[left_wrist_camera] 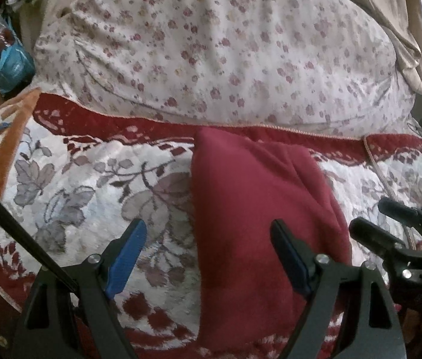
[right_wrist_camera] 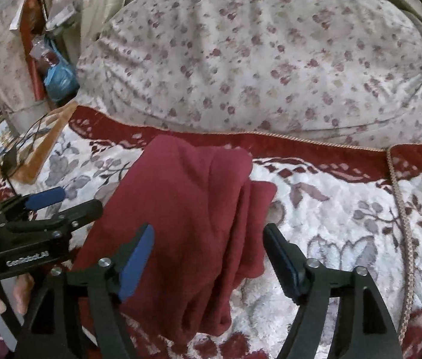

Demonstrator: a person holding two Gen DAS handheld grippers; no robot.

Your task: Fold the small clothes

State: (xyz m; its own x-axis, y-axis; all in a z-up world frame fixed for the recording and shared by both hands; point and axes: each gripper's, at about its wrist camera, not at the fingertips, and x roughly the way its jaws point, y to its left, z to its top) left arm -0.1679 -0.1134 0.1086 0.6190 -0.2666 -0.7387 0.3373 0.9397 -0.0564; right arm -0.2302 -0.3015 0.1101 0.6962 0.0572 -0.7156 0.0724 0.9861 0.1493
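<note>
A dark red garment (left_wrist_camera: 258, 209) lies folded lengthwise on the bed's floral quilt (left_wrist_camera: 91, 185); it also shows in the right wrist view (right_wrist_camera: 187, 221). My left gripper (left_wrist_camera: 208, 233) is open and empty, hovering over the garment's left edge near its front end. My right gripper (right_wrist_camera: 209, 239) is open and empty, straddling the garment's right side. Each gripper shows in the other's view: the right gripper (left_wrist_camera: 378, 218) beside the garment's right edge, the left gripper (right_wrist_camera: 67, 199) at its left edge.
A large floral pillow or duvet (left_wrist_camera: 226, 45) lies across the bed behind the quilt's red border (right_wrist_camera: 300, 152). A blue bag (left_wrist_camera: 10, 62) and clutter sit at the far left. A braided cord (right_wrist_camera: 402, 224) runs down the quilt on the right.
</note>
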